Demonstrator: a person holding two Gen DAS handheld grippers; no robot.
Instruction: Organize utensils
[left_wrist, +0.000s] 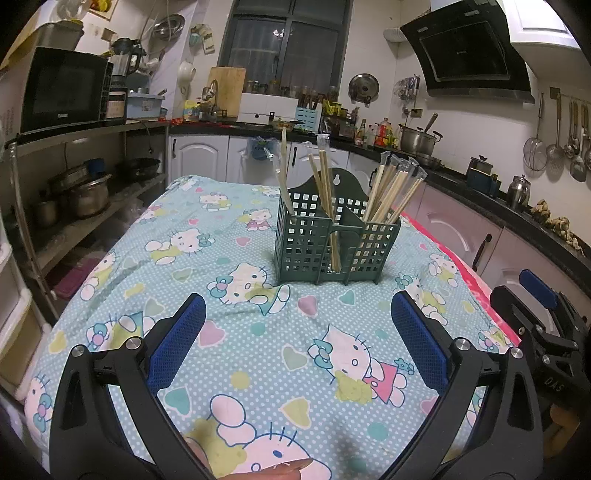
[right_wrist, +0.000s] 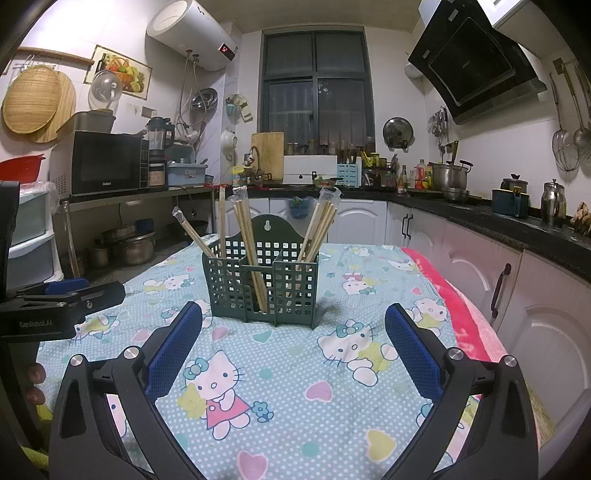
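A dark green plastic utensil caddy (left_wrist: 334, 242) (right_wrist: 262, 284) stands upright on the cartoon-print tablecloth (left_wrist: 229, 332) (right_wrist: 280, 387). Wrapped wooden chopsticks (left_wrist: 391, 192) (right_wrist: 319, 229) lean in its right, middle and left compartments. My left gripper (left_wrist: 297, 314) hovers open in front of the caddy with nothing between its blue pads. My right gripper (right_wrist: 293, 325) is also open and empty, just short of the caddy. In the left wrist view the right gripper (left_wrist: 535, 306) shows at the right edge. In the right wrist view the left gripper (right_wrist: 70, 291) shows at the left edge.
Counters with pots (left_wrist: 419, 138), bottles and jars run along the back and right. A metal shelf on the left holds a microwave (right_wrist: 107, 162) and pots below. A red cloth (right_wrist: 450, 306) edges the table's right side. Hanging ladles (left_wrist: 569, 140) line the right wall.
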